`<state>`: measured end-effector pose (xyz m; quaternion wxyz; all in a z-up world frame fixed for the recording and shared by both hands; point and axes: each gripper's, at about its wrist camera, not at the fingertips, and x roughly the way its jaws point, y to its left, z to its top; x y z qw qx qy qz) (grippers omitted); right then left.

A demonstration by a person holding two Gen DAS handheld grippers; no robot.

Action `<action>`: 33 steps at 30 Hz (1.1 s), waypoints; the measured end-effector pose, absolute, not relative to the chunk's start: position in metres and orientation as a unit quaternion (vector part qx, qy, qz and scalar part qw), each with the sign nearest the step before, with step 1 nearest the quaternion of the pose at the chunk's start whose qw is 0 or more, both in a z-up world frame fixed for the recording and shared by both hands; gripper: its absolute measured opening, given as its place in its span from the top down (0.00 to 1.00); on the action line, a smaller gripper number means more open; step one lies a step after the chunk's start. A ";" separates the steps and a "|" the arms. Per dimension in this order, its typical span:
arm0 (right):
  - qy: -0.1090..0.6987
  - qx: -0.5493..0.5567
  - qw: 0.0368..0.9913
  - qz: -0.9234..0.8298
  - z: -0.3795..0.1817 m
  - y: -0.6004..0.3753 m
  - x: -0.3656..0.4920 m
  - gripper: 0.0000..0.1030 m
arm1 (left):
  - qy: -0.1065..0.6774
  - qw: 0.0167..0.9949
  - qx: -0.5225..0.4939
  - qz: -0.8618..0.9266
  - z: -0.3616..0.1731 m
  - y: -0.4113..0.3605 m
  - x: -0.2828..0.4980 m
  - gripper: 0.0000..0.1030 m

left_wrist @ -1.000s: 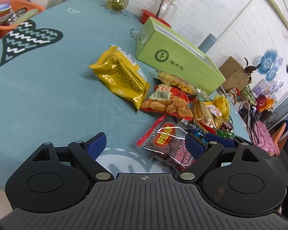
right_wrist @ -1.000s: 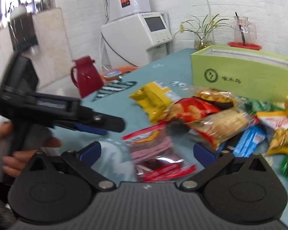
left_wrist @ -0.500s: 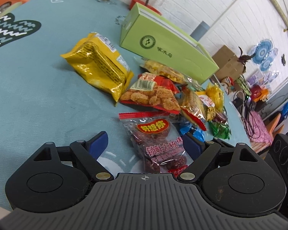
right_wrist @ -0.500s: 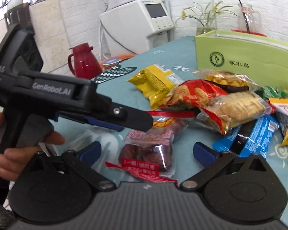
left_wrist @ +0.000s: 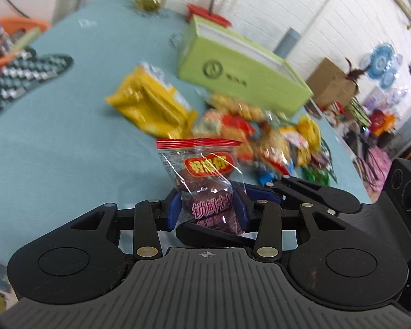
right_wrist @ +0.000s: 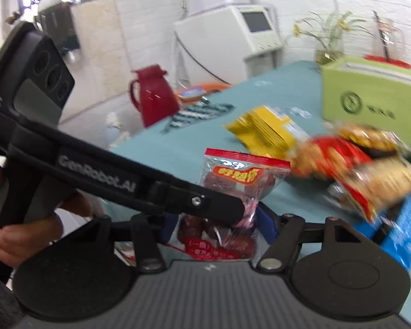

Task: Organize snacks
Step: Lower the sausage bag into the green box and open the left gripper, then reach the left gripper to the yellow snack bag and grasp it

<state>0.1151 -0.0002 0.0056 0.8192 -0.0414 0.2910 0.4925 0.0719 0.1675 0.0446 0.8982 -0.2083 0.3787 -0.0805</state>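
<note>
A clear packet of dark red dates (left_wrist: 208, 181) with a red top strip stands upright, lifted off the teal tablecloth (left_wrist: 54, 142). My left gripper (left_wrist: 207, 208) is closing, and its blue pads press the packet's lower half. In the right wrist view the same date packet (right_wrist: 241, 175) sits between the blue pads of my right gripper (right_wrist: 216, 226), which is also closing and meets the packet's sides. The left gripper (right_wrist: 233, 208) crosses in from the left, held by a hand (right_wrist: 19, 235). The right gripper's fingers (left_wrist: 315, 194) reach in from the right.
A green box (left_wrist: 246, 74) stands at the back. A yellow bag (left_wrist: 150, 104) and a pile of several snack packets (left_wrist: 274, 142) lie in front of it. A blue packet (right_wrist: 402, 227) lies near right, with a red jug (right_wrist: 156, 96) and an orange basket (left_wrist: 2, 54) far left.
Both grippers stood open around the date packet lying flat on the cloth. Now both have closed onto it and it stands raised and upright between them.
</note>
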 end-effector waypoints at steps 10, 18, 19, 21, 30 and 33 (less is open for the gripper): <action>0.210 -0.073 0.871 0.437 0.078 -0.009 0.241 0.31 | 0.310 0.925 -0.168 -0.140 0.116 0.163 0.229 0.80; 0.267 -0.059 0.887 0.373 0.079 -0.010 0.385 0.32 | 0.352 0.916 -0.126 -0.146 0.113 0.142 0.379 0.81; 0.277 -0.059 0.884 0.371 0.073 -0.008 0.396 0.32 | 0.361 0.913 -0.130 -0.142 0.106 0.144 0.389 0.81; 0.291 -0.067 0.881 0.368 0.062 -0.001 0.412 0.32 | 0.375 0.907 -0.135 -0.132 0.090 0.149 0.405 0.80; 0.252 -0.034 0.899 0.356 0.072 -0.040 0.389 0.16 | 0.325 0.927 -0.154 -0.107 0.095 0.180 0.372 0.39; 0.220 -0.030 0.910 0.349 0.076 -0.064 0.341 0.10 | 0.303 0.936 -0.140 -0.112 0.101 0.174 0.335 0.36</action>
